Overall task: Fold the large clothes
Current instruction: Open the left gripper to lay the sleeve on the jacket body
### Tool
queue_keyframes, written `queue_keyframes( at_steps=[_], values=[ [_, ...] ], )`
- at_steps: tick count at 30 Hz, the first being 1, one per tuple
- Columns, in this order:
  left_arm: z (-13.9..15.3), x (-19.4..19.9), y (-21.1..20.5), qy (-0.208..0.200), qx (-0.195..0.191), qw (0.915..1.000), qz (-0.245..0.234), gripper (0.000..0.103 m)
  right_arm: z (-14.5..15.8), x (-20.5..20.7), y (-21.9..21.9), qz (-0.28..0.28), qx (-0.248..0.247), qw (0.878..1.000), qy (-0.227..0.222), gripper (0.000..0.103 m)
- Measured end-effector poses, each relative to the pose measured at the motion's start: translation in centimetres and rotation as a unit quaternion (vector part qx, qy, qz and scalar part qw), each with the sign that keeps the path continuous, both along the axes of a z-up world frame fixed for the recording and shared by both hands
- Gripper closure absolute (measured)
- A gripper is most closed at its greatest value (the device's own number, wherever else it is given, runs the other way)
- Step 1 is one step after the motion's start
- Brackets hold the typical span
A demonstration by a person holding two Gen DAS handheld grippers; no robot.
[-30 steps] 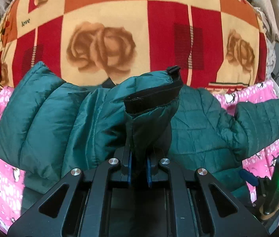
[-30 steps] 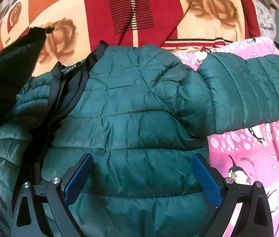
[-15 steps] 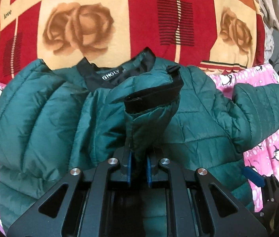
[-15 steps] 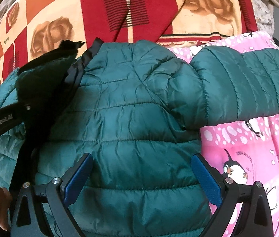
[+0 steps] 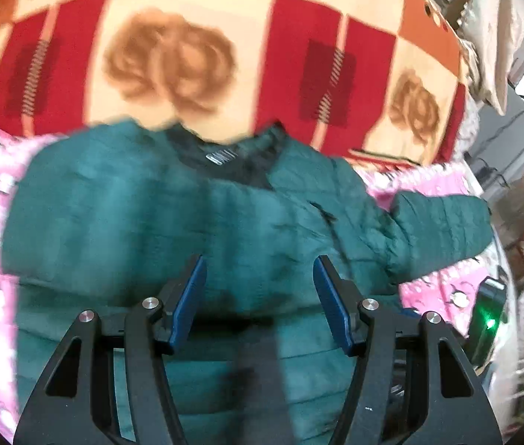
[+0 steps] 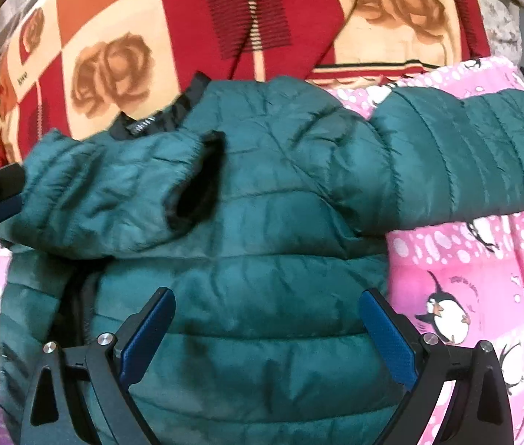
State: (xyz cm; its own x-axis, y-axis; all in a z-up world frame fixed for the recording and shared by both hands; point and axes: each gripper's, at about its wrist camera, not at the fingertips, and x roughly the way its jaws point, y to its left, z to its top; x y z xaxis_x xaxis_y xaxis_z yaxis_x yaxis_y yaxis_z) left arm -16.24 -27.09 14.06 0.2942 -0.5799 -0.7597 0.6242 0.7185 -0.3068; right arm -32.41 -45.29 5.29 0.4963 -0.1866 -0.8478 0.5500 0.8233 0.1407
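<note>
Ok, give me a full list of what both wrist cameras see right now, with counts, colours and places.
puffer jacket: one, dark green, spread on the bed under both grippers.
folded sleeve: one, green with a black cuff, lying across the jacket's chest.
outstretched sleeve: one, green, reaching out over the pink sheet.
collar: one, black with a small label, at the far edge of the jacket.
rose blanket: one, red, orange and cream, behind the jacket.
penguin sheet: one, pink, beneath the jacket.
device with a green light: one, black, at the right edge of the left view.
left gripper: black with blue pads, jaws just opened, nothing between them.
right gripper: same build, jaws wide open above the jacket.
</note>
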Motion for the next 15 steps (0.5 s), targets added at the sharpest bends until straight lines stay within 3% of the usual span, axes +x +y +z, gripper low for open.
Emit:
queue_keyframes(
  at_steps=[7, 11, 15],
  values=[
    [1.5, 3.2, 6.3, -0.094, 0.062, 0.99, 0.086, 0.043, 1.7, 2.9, 1.5, 0.025, -0.005, 1.0, -0.019, 0.004],
    [0.2, 5.7, 9.1, -0.103, 0.081, 0.9833, 0.127, 0.042, 1.5, 5.2, 1.6, 0.033, 0.006, 0.999, -0.025, 0.004],
    [-2.1, 8.0, 10.8, -0.086, 0.094, 0.9783, 0.164, 0.042, 0.3, 7.5, 0.9, 0.026, 0.024, 0.999, -0.013, 0.004]
  ],
)
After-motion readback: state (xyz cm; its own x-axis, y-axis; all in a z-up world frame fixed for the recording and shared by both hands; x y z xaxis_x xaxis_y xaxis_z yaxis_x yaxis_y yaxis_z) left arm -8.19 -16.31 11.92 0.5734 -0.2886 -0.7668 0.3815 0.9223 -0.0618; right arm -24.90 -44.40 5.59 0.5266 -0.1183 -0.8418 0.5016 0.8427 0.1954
